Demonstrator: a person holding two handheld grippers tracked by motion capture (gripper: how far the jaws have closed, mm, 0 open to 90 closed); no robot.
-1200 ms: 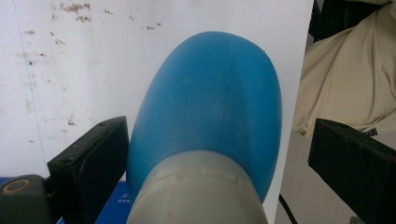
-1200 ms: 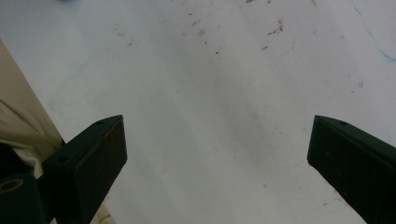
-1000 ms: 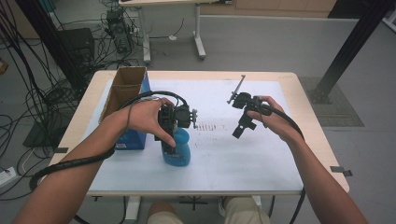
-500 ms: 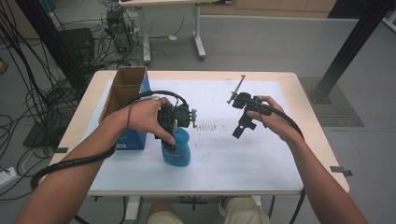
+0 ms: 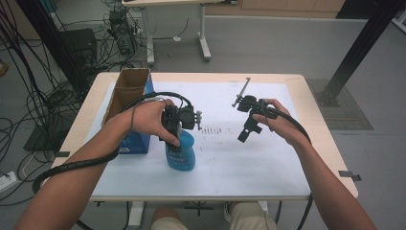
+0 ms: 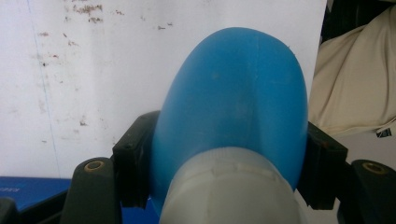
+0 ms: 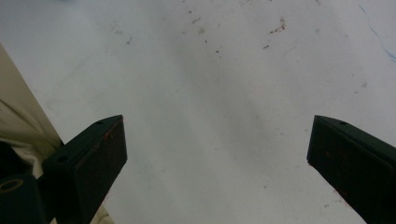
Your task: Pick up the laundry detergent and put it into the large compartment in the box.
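Left gripper [image 5: 178,125] jaws have just been closing and are now pinching the blue bottle [image 5: 180,151] high on its shoulder, below the white cap [image 6: 231,189]; bottle standing at 7 o'clock of the white mat [image 5: 249,158], beside the blue box [image 5: 136,143]. Right gripper [image 5: 244,136] is hanging wide open, holding nothing, at 3 o'clock of the bottle. Risk: smooth, rounded plastic is tapering under the pads, so it could be squirting out or tipping on lifting.

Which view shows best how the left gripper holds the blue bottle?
The left gripper view: both pads press the bottle just below its white neck. In the high view the hand hides most of that grip. The right gripper view looks at the white mat.
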